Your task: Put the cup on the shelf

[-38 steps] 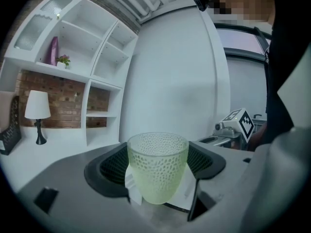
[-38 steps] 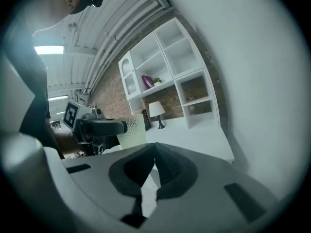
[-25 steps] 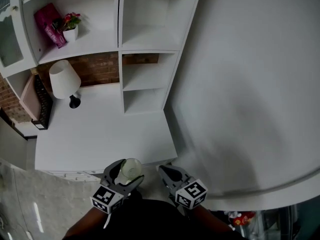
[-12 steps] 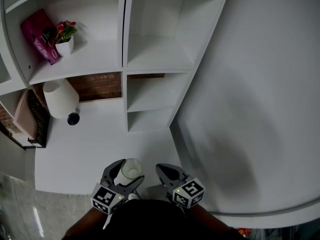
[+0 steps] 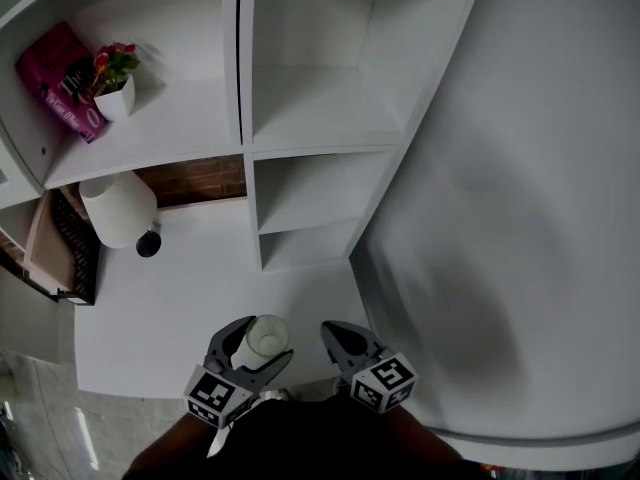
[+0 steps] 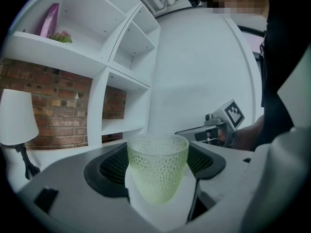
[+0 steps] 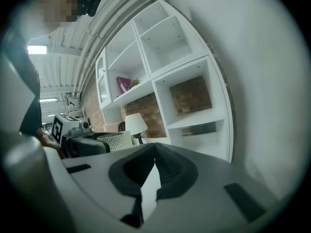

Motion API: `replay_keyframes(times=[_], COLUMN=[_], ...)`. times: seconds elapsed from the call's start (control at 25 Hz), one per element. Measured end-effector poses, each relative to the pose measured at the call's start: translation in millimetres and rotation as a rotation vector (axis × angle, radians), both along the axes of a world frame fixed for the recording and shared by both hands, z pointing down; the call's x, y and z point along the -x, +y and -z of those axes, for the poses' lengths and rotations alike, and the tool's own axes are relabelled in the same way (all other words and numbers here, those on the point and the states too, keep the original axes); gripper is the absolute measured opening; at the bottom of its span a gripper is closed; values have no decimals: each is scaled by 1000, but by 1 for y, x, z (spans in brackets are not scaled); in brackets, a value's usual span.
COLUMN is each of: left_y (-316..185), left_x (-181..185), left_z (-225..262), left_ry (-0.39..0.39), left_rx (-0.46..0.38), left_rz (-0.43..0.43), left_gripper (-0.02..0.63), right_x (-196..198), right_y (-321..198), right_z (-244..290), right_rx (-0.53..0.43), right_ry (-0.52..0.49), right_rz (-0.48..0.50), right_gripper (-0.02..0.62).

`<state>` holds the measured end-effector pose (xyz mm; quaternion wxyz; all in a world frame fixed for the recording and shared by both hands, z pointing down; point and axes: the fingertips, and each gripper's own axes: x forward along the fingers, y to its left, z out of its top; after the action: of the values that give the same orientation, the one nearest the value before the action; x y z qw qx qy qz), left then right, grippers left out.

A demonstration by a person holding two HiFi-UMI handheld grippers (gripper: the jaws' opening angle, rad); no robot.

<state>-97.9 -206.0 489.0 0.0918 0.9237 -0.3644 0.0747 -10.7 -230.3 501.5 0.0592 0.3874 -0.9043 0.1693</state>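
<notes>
Head view shows the left tool (image 5: pixel 258 346) closed on the cup (image 6: pixel 157 166), a pale green dotted one. The cup stands upright between the jaws with its mouth up, low near the person's body over the front edge of the desk (image 5: pixel 200 278) and well apart from the shelf (image 5: pixel 310 118). I judge that it is kept upright so that it can be set down on its base in one of the bare compartments. The right tool (image 7: pixel 155 149) has its jaws together with nothing between them and hangs just beside the left one, probably because carrying the cup needs only one tool.
</notes>
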Motion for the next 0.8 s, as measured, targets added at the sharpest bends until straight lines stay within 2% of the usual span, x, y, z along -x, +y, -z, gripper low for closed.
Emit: replay_keyframes(times=[0.24,0.8], left_y=[-19,-43], left_x=[-2,-46], left_z=[-1,4], left_ry=[-12,-9], left_rx=[9,3], left_rz=[59,161], left_gripper=[365,365], right_x=[-5,-44], right_y=[-22,-60], right_z=[8,14], right_rx=[-16,-18], right_ry=[-3,-25], right_rz=[44,128], right_gripper=[5,5])
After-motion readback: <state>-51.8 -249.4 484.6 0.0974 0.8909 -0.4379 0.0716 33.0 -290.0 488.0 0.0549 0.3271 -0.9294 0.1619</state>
